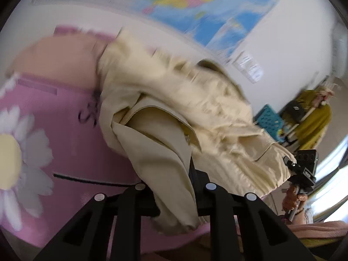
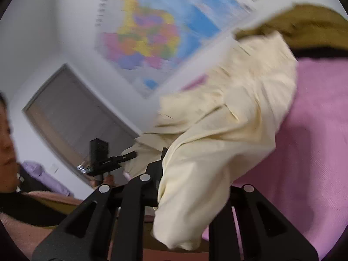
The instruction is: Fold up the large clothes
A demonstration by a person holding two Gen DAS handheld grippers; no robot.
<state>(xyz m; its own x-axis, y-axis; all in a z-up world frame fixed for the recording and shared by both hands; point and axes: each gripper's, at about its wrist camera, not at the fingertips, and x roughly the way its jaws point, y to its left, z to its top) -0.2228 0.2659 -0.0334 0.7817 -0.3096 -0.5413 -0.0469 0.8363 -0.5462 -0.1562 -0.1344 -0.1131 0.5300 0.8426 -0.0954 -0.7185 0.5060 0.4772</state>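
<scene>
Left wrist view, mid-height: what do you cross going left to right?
Daisy print on the pink bedding → peach pillow → cream garment → teal crate → mustard cloth.

The garment [image 1: 174,113] is pale cream all over, with no print. Beneath it the bedspread [image 1: 65,134] is pink, bearing a white daisy [image 1: 19,158] with a yellow centre. The wall map [image 1: 195,2] shows blue seas and multicoloured regions. Both grippers' fingers [image 1: 193,169] are black.
</scene>
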